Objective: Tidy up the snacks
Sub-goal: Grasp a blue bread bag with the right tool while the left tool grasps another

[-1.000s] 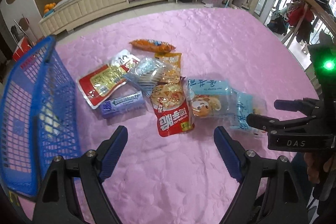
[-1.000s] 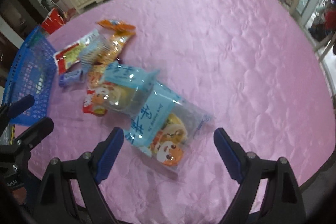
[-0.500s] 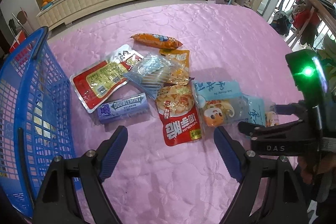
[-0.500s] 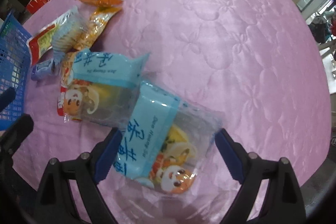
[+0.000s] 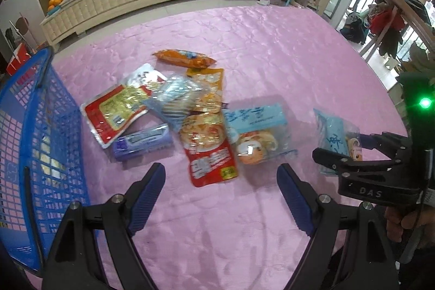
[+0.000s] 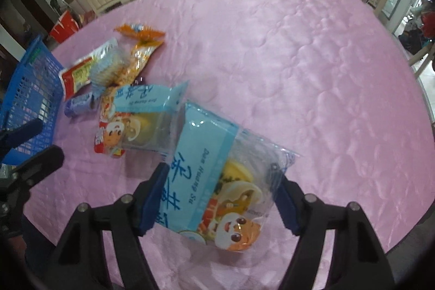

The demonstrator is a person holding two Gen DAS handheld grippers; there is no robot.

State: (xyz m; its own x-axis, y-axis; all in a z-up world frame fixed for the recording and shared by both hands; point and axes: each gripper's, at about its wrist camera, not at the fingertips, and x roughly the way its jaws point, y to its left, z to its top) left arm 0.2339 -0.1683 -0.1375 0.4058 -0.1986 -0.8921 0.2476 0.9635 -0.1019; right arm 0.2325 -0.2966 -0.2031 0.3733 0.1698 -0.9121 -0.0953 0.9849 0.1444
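Closing your right gripper (image 6: 217, 204) on the light-blue pastry bag (image 6: 217, 181): jaws are coming in, the bag sits between them, both blue pads look to be against its edges, and in the left wrist view it appears raised off the pink tablecloth (image 5: 272, 50). I'd call it gripped, though the film is slack, so the hold is likely on wrapper, not contents. Landmark is the blue basket (image 5: 35, 143), at the cloth's far left edge and tilted with its mouth facing the pile, presumably so packets can go straight in. Your bag is the item farthest from the basket, well apart from it. Its twin bag (image 5: 258, 132) lies between, touching the red noodle packet (image 5: 209, 151). Nearer the basket: the purple gum pack (image 5: 141, 143) and the red-and-yellow pouch (image 5: 117, 110). The orange packet (image 5: 185, 59) lies beyond the pile. Your left gripper (image 5: 221, 197) hangs wide apart over bare cloth, holding nothing, likely kept clear of the carry path. Watch for the bag slipping during the carry.
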